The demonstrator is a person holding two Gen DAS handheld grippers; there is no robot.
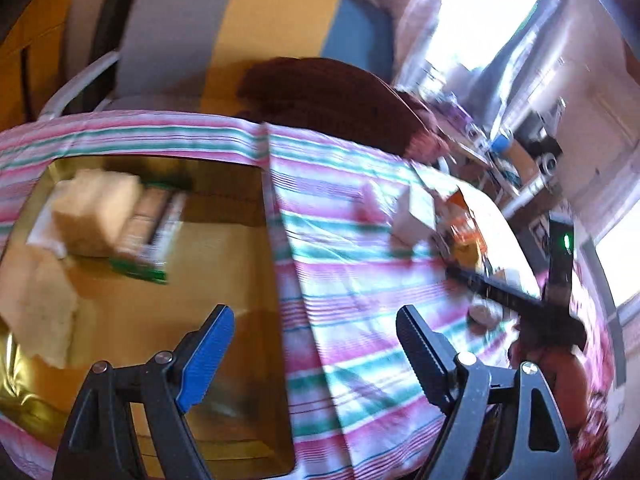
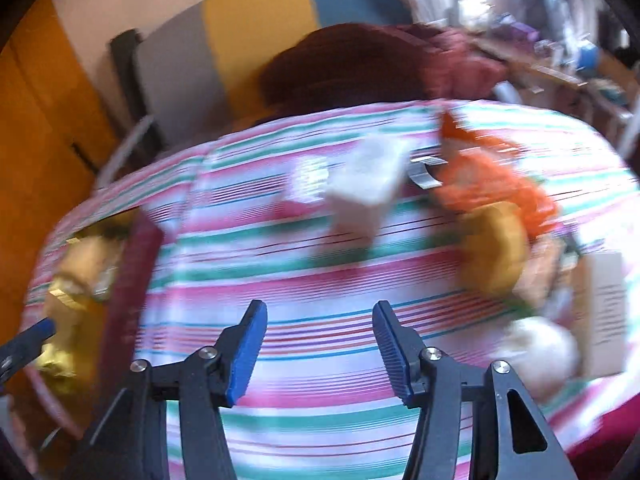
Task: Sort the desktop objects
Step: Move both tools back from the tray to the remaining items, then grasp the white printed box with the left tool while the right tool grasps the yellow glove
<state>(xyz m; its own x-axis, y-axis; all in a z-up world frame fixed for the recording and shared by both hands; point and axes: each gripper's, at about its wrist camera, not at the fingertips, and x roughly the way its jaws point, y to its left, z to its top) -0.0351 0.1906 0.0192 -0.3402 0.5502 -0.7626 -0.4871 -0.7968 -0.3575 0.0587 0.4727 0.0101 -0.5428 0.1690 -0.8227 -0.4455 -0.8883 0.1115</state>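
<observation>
My left gripper [image 1: 314, 330] is open and empty above the edge of a gold-lined box [image 1: 256, 320] set in the striped cloth. In the box lie a tan packet [image 1: 94, 216] and a green-edged carton [image 1: 154, 236]. My right gripper [image 2: 318, 322] is open and empty above the striped tablecloth [image 2: 320, 352]. Ahead of it lie a white carton [image 2: 370, 184], an orange packet [image 2: 496, 176], a yellow item [image 2: 496, 248] and a white round object [image 2: 544, 352]. The right wrist view is blurred. The right gripper also shows in the left wrist view [image 1: 512, 292].
A dark red cushion [image 1: 332, 96] lies at the table's far edge. A striped chair [image 1: 256, 28] stands behind it. A white paper sheet [image 2: 604, 312] lies at the right. The gold box shows at the left of the right wrist view [image 2: 68, 320].
</observation>
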